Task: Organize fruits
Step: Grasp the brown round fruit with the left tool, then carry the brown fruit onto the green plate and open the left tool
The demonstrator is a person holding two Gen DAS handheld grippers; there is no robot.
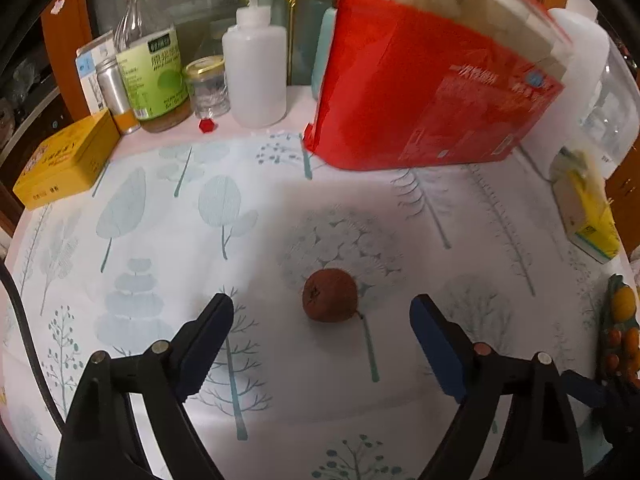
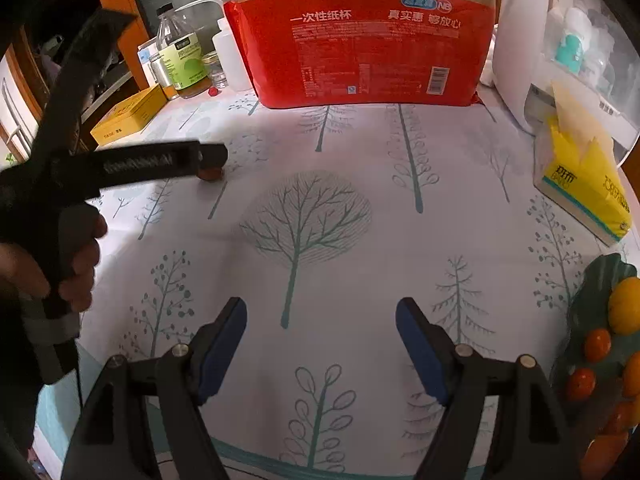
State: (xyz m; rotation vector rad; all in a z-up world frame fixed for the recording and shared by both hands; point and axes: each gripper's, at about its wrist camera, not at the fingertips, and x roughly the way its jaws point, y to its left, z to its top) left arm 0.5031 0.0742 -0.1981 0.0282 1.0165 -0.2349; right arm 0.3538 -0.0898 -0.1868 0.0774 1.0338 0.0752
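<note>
Left wrist view: one brown fruit (image 1: 330, 295) lies alone on the tree-print cloth (image 1: 160, 220), just ahead of the left gripper (image 1: 322, 314) and between the lines of its two fingers, a little nearer the right one. The jaws stand wide apart with nothing touching the pads. Bare cloth rings the fruit on every side. Along the back edge stand two bottles, one jar, one small can, one yellow tin (image 1: 64, 160) and one red pack (image 1: 432, 76). One dish (image 1: 618, 344) of fruit shows at the right rim.

Right wrist view: the right gripper (image 2: 320, 320) hangs over bare cloth, jaws apart and empty. At left a hand (image 2: 76, 256) holds the left gripper, its tip over the brown fruit (image 2: 210, 175), which is mostly hidden. The dish (image 2: 592, 280) at right holds one yellow fruit (image 2: 626, 306) and several small orange ones, count unclear. One tissue box (image 2: 584, 192) sits behind it. The middle is open.
</note>
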